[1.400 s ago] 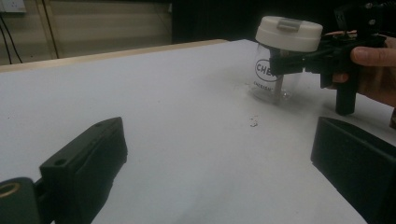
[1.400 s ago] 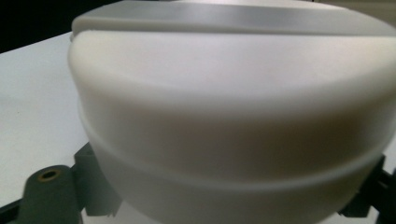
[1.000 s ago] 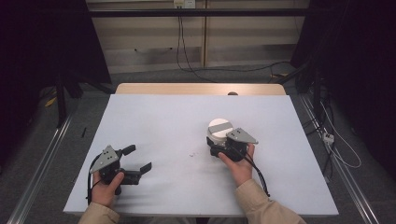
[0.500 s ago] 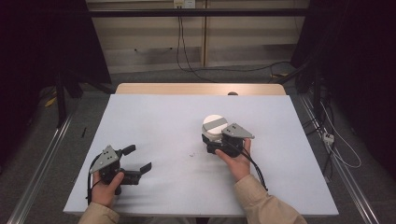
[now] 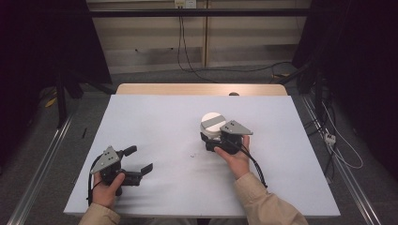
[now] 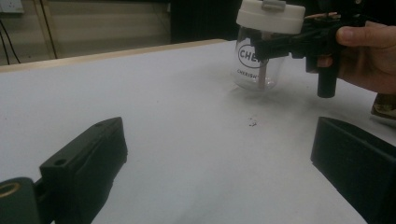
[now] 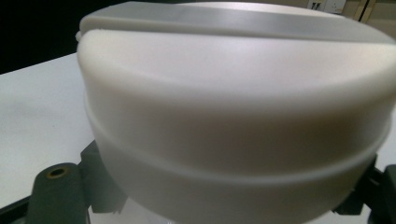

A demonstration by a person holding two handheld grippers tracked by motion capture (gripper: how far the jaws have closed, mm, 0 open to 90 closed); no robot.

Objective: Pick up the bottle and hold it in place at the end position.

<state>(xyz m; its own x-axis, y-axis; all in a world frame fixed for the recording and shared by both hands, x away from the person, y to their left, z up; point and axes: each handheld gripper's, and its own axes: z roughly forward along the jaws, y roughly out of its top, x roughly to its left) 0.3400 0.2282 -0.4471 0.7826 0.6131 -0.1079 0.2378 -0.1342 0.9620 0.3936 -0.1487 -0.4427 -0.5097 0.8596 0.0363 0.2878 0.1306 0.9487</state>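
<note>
My right hand-held gripper (image 5: 210, 140) is clamped on the clear jar (image 6: 256, 65), its jaws pressed to the glass just under the white lid (image 5: 213, 123). In the left gripper view the jar hangs a little above the table (image 5: 159, 122), with a faint shadow beneath it, and I can read part of a printed logo on its side. The lid carries a grey strip across its top; in the right gripper view that lid (image 7: 233, 107) sits right in front of the lens, with my jaws dark at either lower corner. The jar is right of the table's centre, and a small dark speck (image 6: 252, 122) lies on the white surface near it. My left hand-held gripper (image 5: 136, 161) rests near the front left corner, well apart from the jar, jaws spread wide with nothing between them.
</note>
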